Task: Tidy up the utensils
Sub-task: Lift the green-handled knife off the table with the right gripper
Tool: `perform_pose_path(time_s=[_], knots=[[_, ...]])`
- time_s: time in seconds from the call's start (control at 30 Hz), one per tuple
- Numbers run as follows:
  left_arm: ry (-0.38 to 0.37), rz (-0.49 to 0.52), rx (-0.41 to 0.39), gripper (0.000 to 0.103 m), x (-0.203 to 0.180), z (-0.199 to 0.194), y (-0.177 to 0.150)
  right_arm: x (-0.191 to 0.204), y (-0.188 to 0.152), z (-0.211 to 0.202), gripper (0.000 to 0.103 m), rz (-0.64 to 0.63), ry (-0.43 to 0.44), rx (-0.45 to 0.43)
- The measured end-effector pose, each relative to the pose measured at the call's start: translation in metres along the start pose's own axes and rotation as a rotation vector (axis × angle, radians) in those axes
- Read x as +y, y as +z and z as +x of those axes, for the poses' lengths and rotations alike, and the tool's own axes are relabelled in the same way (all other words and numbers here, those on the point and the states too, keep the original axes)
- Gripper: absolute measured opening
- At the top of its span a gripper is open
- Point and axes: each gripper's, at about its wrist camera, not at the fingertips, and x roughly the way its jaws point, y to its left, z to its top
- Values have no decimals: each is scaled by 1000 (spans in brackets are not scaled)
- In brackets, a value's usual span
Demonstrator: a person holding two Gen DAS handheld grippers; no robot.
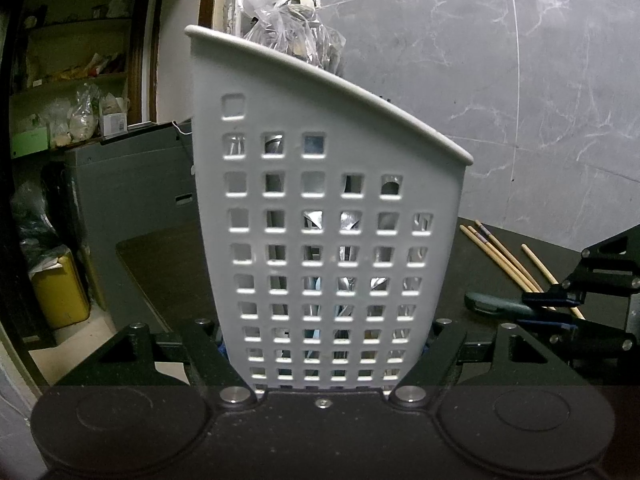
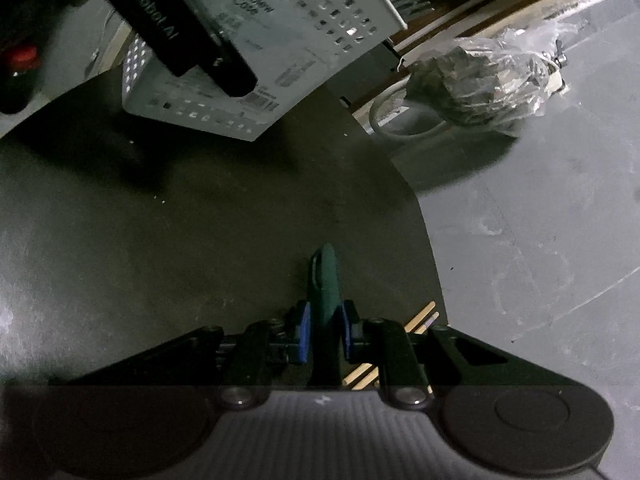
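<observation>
A white perforated utensil basket [image 1: 332, 208] stands upright on the dark mat [image 1: 168, 272], and my left gripper [image 1: 324, 350] is shut on its lower sides. Cutlery glints through its holes. In the right wrist view the basket [image 2: 280, 32] appears at the top, tilted, with the black left gripper body [image 2: 168, 20] in front of it. My right gripper [image 2: 324, 332] is shut on a dark green-handled utensil [image 2: 325, 280], blue pads pressing its handle low over the mat [image 2: 160, 220]. The left wrist view shows that gripper [image 1: 560, 304] at the right with the green handle [image 1: 492, 304] sticking out.
Wooden chopsticks [image 1: 504, 256] lie on the mat beside and under the right gripper [image 2: 420, 316]. A crumpled plastic bag [image 2: 492, 80] sits on the grey marbled surface beyond the mat's edge. A grey cabinet [image 1: 132, 208], a yellow container [image 1: 60, 292] and cluttered shelves are on the left.
</observation>
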Motion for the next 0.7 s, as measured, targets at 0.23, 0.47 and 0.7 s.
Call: perform_pose_path(time_s=[0.23, 0.47, 0.7], knots=[[0, -1, 0, 76, 0, 0, 0, -19, 2, -2, 13, 96, 106, 17], [-1, 1, -1, 76, 1, 0, -1, -45, 1, -1, 12, 221, 220, 41], [-1, 3, -1, 76, 0, 0, -1, -102, -17, 24, 13, 569, 448, 108]])
